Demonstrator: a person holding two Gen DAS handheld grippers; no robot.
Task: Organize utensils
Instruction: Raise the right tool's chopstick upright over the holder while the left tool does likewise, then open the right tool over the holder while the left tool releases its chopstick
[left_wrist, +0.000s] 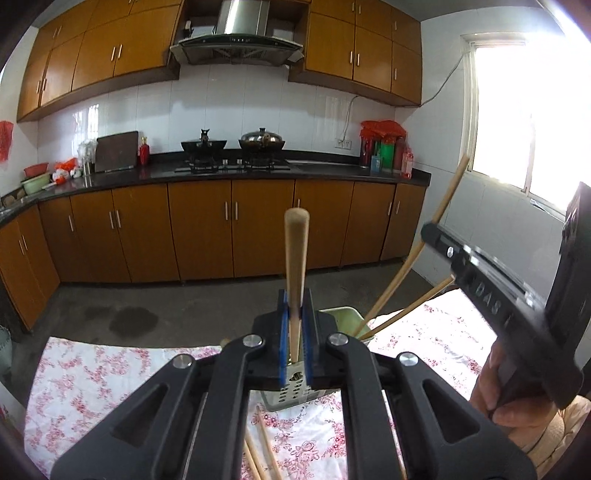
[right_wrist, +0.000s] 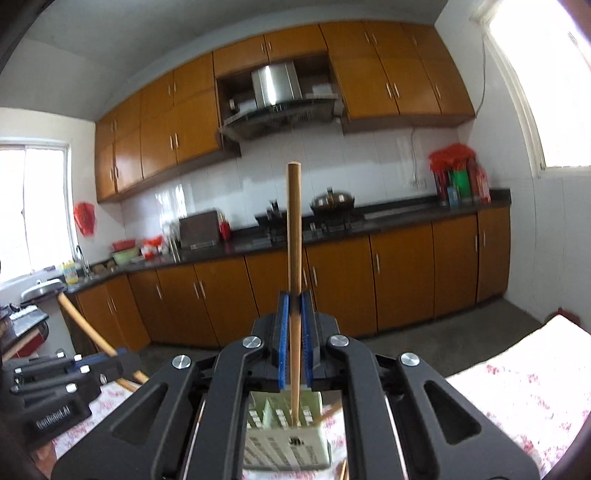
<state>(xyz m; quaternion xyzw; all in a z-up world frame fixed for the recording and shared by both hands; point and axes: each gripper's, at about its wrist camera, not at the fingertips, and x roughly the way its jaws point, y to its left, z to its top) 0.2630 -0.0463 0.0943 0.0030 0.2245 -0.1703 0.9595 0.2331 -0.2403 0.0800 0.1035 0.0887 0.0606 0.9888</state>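
Black gripper (left_wrist: 295, 325), blue pads (left_wrist: 283, 332), silver screws.

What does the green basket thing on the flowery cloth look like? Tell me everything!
The utensil holder is a pale green plastic box with rows of little holes in its sides. It sits on the flowery tablecloth, right below both grippers. Its top is open, and two wooden chopsticks already lean out of it toward the right. More chopsticks lie on the cloth beside it. The grippers hide much of it in both views.
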